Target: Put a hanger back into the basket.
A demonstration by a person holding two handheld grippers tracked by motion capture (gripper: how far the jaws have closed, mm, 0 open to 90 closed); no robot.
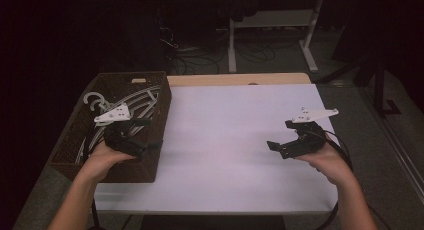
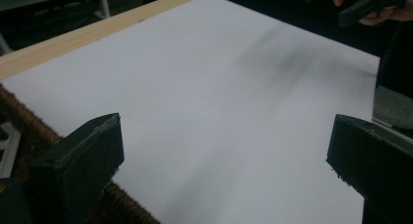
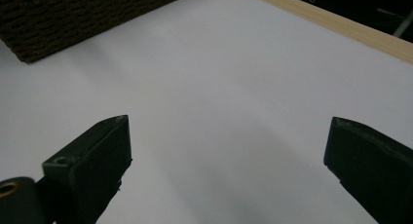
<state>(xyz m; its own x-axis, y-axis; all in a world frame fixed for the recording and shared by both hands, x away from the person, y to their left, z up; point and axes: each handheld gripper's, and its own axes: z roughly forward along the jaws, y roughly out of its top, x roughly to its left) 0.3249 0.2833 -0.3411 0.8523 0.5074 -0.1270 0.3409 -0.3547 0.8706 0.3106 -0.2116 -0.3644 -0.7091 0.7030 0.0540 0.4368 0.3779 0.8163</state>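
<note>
1. Two grippers are in play, both empty with jaws spread wide. The left gripper (image 1: 131, 136) hovers over the near right part of the woven basket (image 1: 67, 140); the right gripper (image 1: 289, 140) hovers over the white sheet (image 1: 225, 140) near its right edge.
2. White hangers (image 1: 137, 101) lie inside the basket, stacked loosely, with one hook (image 1: 92, 99) curling up near the far left corner. They are the likely items to be handled.
3. Governing relation: the hangers lie directly under and just beyond the left gripper, toward the far left of it. The right gripper is well apart from them, with the bare sheet between.
4. Long axis: the hanger arms appear to run diagonally, from the near left of the basket toward its far right corner. Exact layering is too dim to tell.
5. In the left gripper view, the jaws point out over the sheet, away from the basket contents; the basket rim (image 2: 19, 117) sits at the lower left.
6. Judgement: the left gripper is the nearer one for a pick. It would need to turn back and tip down into the basket, closing across a hanger arm, not along it.
</note>
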